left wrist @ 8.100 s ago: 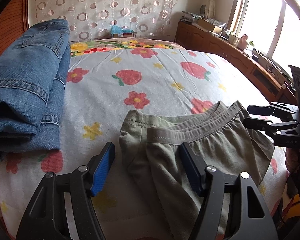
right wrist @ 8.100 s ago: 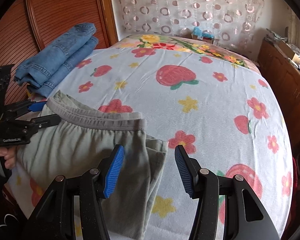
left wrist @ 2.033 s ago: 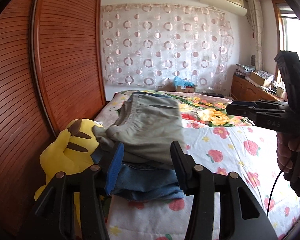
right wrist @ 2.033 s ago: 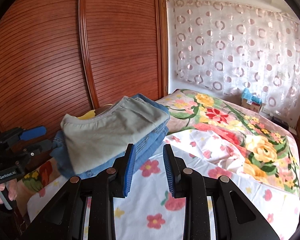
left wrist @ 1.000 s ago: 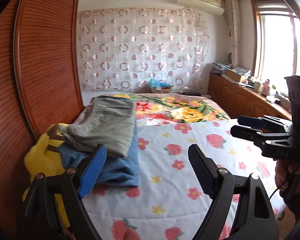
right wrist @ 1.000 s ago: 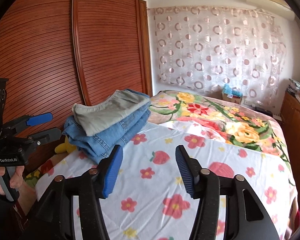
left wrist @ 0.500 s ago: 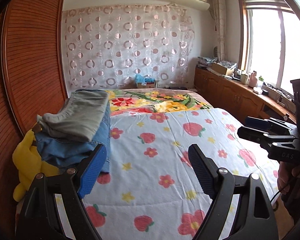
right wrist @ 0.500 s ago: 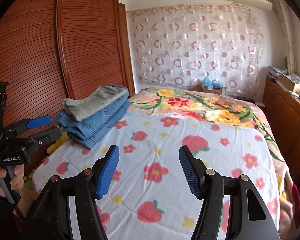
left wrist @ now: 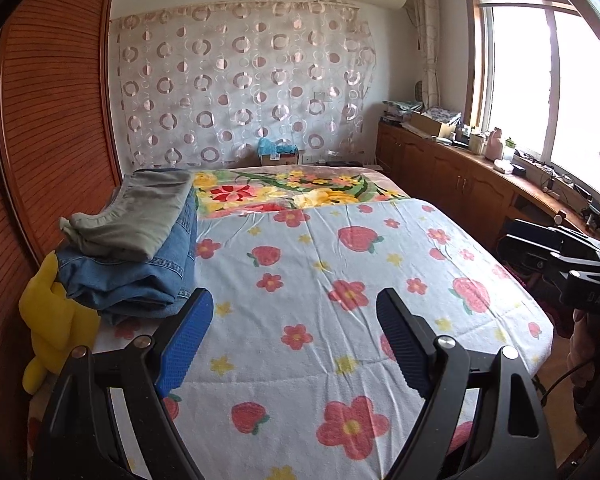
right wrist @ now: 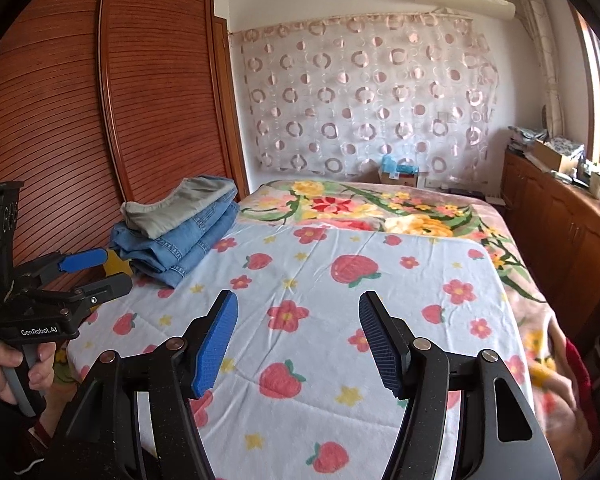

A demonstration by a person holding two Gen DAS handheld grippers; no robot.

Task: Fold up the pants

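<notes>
Both grippers empty, folded pants stacked at the bed's far left edge.

Nearest, the left gripper (left wrist: pixel 294 340) and right gripper (right wrist: pixel 298 340) hover over the strawberry-print bedspread (left wrist: pixel 340 280), fingers spread wide, holding nothing. Farther left, beside the wooden wardrobe (right wrist: pixel 100 120), the grey-green pants (left wrist: pixel 136 216) lie folded on top of folded blue jeans (left wrist: pixel 140 276), a yellow plush toy (left wrist: pixel 56 320) wedged alongside. The pants look soft, light and limp; any further handling is best done at the thicker elastic waistband, pinching all layers together. The folding appears finished.
</notes>
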